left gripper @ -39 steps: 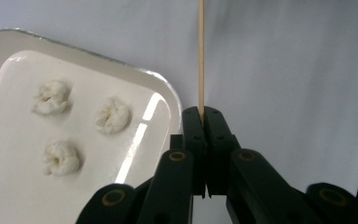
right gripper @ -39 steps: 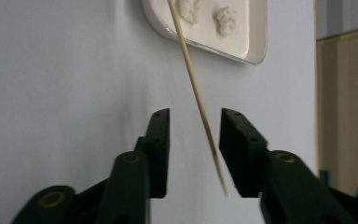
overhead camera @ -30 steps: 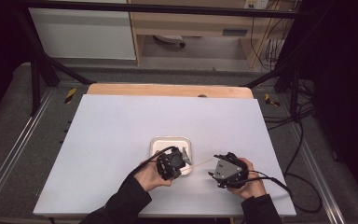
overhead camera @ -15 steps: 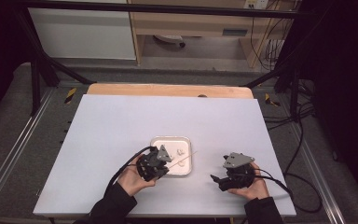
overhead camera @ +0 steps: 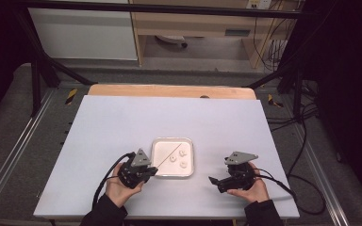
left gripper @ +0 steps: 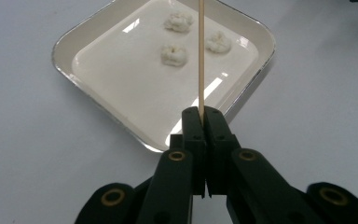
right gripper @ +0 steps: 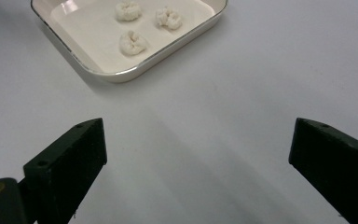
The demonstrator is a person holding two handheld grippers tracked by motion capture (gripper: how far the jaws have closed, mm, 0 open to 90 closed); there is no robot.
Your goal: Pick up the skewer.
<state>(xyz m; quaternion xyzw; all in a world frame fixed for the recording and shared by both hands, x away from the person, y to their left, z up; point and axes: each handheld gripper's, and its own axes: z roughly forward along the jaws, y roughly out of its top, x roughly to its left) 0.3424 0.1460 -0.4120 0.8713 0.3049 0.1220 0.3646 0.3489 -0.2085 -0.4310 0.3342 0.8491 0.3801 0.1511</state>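
I clamp the left gripper (left gripper: pixel 200 122) fingers on the thin wooden skewer (left gripper: pixel 200 56) to spear white dough lumps (left gripper: pixel 174 55) in the square white tray (left gripper: pixel 98 112); right gripper (right gripper: pixel 198 154) fingers, just opened, hold nothing.

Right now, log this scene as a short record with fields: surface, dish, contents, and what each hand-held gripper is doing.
surface: white table top
dish: shallow square white tray with a metallic rim, near the table's front edge
contents: three small white crumbly lumps lying apart in the tray
left hand-held gripper: shut on a thin wooden skewer that reaches out over the tray
right hand-held gripper: jaws just opened wide, nothing between them, on the table right of the tray
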